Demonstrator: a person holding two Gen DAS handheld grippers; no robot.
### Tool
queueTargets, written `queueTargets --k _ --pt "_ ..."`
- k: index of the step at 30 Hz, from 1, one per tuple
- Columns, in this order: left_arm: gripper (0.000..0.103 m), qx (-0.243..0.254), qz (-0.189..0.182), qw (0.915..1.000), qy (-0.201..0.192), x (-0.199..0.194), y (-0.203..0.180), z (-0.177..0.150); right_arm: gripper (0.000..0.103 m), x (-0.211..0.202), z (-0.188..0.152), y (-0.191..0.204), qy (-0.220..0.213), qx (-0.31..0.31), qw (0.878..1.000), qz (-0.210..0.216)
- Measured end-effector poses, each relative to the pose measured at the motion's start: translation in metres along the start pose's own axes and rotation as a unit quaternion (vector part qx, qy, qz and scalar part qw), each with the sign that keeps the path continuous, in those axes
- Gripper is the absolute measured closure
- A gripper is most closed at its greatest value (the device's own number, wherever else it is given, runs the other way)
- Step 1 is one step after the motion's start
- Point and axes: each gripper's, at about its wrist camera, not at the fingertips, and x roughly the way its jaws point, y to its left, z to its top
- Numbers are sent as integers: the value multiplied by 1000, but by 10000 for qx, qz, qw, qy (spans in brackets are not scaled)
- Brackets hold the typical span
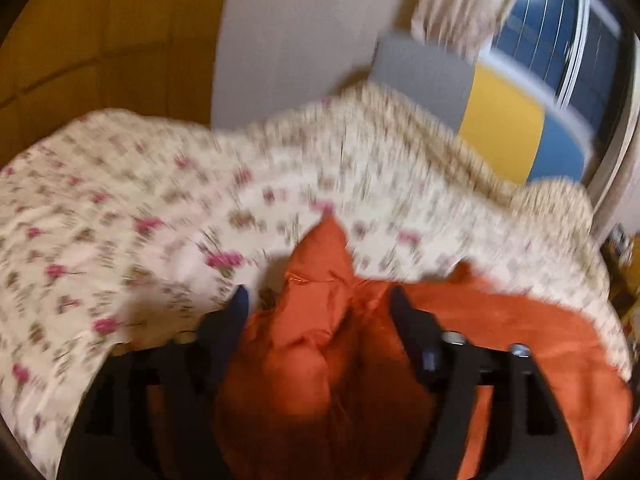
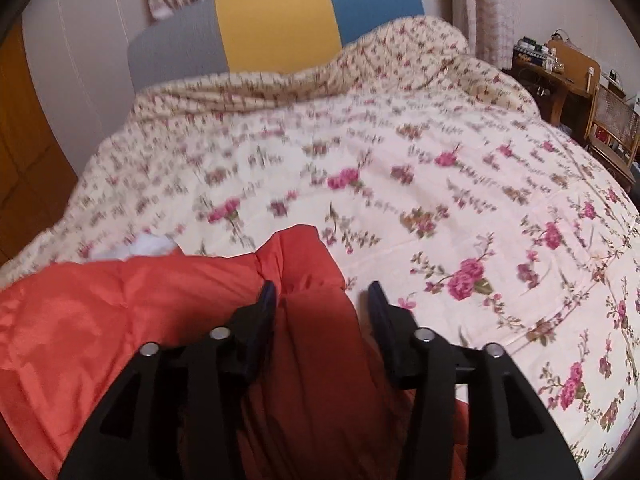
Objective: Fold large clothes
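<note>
The left gripper (image 1: 320,300) stands with its jaws wide apart over a bunched ridge of the orange padded garment (image 1: 320,360); the cloth rises between the fingers but neither pad presses on it, so nothing is held. The right gripper (image 2: 322,292) is likewise parted, a fold of the same orange padded garment (image 2: 120,320) lying between its fingers without being pinched. The garment lies on the floral quilt (image 2: 440,200) that covers the bed, near its close edge, with the headboard (image 2: 276,20) far behind.

The risk from here, as I judge it, is the puffy, slippery fabric: left unheld, a fold may spring open or slide on the quilt. If either gripper closes again on the thick ridge, it may catch several layers at once and drag the whole bundle, or nip the quilt beneath along with it. The left view is blurred, so how flat the garment lies there cannot be told
</note>
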Motion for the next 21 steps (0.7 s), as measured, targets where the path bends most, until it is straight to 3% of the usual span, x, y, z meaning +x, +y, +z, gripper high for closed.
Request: queueTargets --k 2,5,7,9,14,16,17,21 --pt "24 64 -237 9989 -408 -37 -7 -6 51 -22 0 1 -267 -43 9994 209" --pt "24 339 -510 9962 -623 -72 -24 -17 51 -60 -4 11 -509 -275 9965 599" --pt "24 707 -873 9917 -627 -86 -46 -27 51 -80 -11 24 -603 -597 9927 856" --pt "24 1280 -987 9852 -577 -90 -74 -38 51 -92 -18 43 -603 -996 9876 1057" --pt "24 2486 -789 9648 -348 -60 -135 -53 54 -70 -30 95 -240 -2063 9738 930" --pt "25 2813 -542 9580 -90 -34 -149 -52 55 -45 -31 101 114 -2052 9756 773" --pt "30 2876 -470 9565 164 -16 -152 -51 55 -35 -30 102 207 -1981 9769 776" --pt "29 2362 -783 9669 567 20 -134 -50 54 -9 -25 96 258 -1631 9815 974"
